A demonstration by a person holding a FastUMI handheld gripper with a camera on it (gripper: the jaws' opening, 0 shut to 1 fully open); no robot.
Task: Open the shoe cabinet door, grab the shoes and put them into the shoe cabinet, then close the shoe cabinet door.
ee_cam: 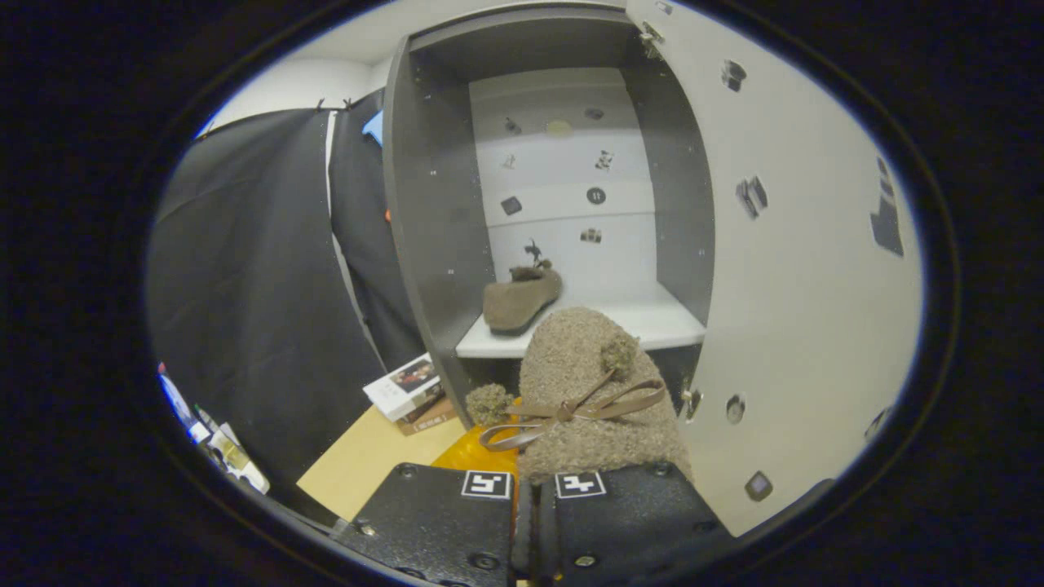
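Fingers (534,522) clenched on fuzzy brown shoe (591,408), bow on top, toe twd cabinet. L to R: books (408,390) on wood surface (367,465); second shoe (520,300) on cabinet shelf (652,322); cabinet door (799,285) open at R.

The camera rides on the gripper (534,522), looking forward along its fingers, close to the open cabinet (432,212) and facing into it. The shelf (652,322) sits just ahead, the door (799,285) alongside.
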